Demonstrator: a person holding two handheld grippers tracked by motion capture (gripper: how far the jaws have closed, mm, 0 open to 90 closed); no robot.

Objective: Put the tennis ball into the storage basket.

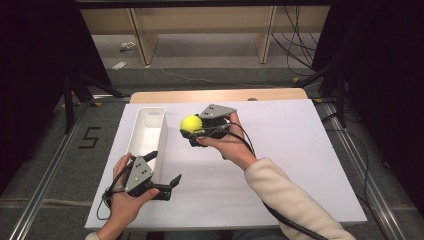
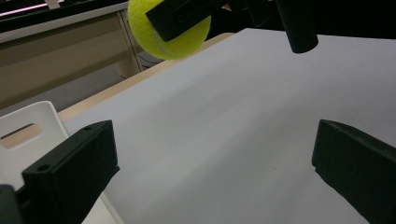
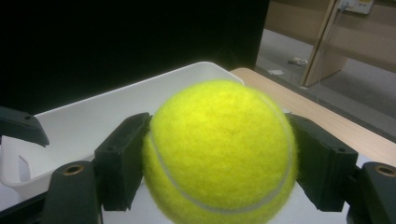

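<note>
The worktop [image 1: 280, 165] is seen from high above, looking forward and down. The ball [image 3: 219, 151] is seen very close along the right tongs [image 3: 219, 158]. The same ball and white bin [image 2: 28, 135] are seen from the left tongs [image 2: 215, 168].

the bin [image 1: 145, 131] sits on the table's [image 1: 300, 150] left part, the ball [image 1: 191, 123] just right of it, the left gripper [image 1: 167, 170] at its near end.
</note>
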